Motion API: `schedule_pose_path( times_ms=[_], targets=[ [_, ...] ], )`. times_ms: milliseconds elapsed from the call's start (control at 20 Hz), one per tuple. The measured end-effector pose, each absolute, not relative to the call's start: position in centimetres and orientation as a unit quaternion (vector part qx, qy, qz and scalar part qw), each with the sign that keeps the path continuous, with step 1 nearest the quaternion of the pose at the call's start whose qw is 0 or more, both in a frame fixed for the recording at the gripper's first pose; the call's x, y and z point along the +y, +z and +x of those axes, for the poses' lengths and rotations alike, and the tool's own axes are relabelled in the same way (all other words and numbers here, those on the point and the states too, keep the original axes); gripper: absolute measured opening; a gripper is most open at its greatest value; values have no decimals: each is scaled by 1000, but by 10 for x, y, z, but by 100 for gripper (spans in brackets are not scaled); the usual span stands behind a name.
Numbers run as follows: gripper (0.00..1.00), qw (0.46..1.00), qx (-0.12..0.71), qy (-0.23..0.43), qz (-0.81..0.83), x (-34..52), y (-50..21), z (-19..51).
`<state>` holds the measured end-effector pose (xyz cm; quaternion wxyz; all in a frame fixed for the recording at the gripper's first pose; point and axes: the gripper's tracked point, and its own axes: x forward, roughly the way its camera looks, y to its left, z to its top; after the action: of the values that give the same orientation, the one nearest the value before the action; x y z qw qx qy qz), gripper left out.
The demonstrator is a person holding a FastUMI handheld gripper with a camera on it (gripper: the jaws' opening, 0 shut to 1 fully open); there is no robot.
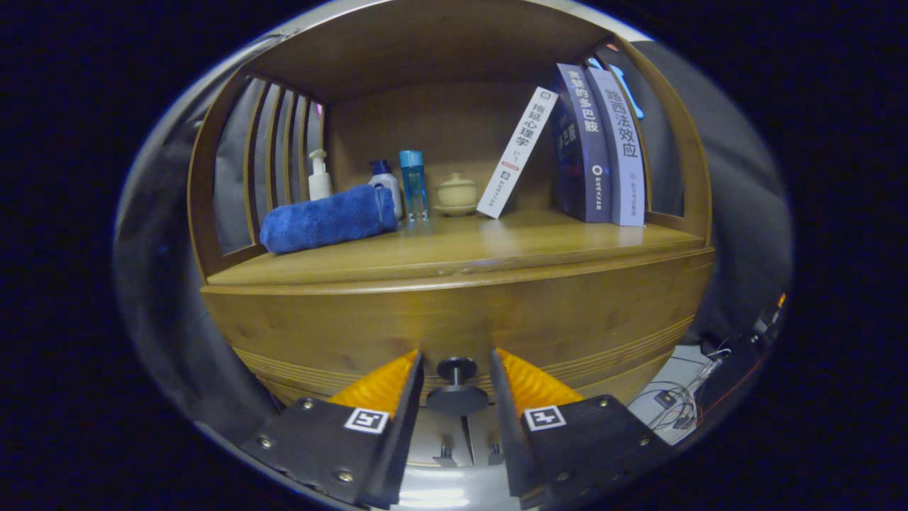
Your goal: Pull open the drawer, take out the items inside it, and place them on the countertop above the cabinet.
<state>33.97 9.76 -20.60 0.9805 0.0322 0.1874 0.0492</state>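
Here we see the hand-held gripper [456, 365] set wide apart, its fingers [383, 383] flanking the dark knob [456, 387] of the closed drawer [454, 326] without touching it; a gap shows on each side. Above the drawer front, the desk [461, 252] has bare wood along its front edge. Further back lie a rolled blue towel [328, 218], bottles [413, 184], a small lidded jar [456, 194] and leaning books [599, 152].
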Motion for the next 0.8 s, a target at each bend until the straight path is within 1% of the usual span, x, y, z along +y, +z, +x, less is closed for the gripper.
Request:
schedule_pose_path(
  times_ms=[100,200,250,300,350,450,500,550,600,800],
  targets=[
    [39,981,182,56,32,99,-202,339],
    [32,983,169,62,38,101,-193,340],
    [22,985,137,87,65,110,-178,339],
    [11,984,133,88,74,112,-179,346],
    [1,982,151,90,67,109,-181,346],
    [1,979,175,95,47,108,-191,337],
    [1,982,161,86,52,106,-186,336],
    [1,982,172,67,49,96,-192,333],
    [14,980,187,52,47,91,-201,344],
    [63,977,197,58,47,93,-205,339]
  ],
)
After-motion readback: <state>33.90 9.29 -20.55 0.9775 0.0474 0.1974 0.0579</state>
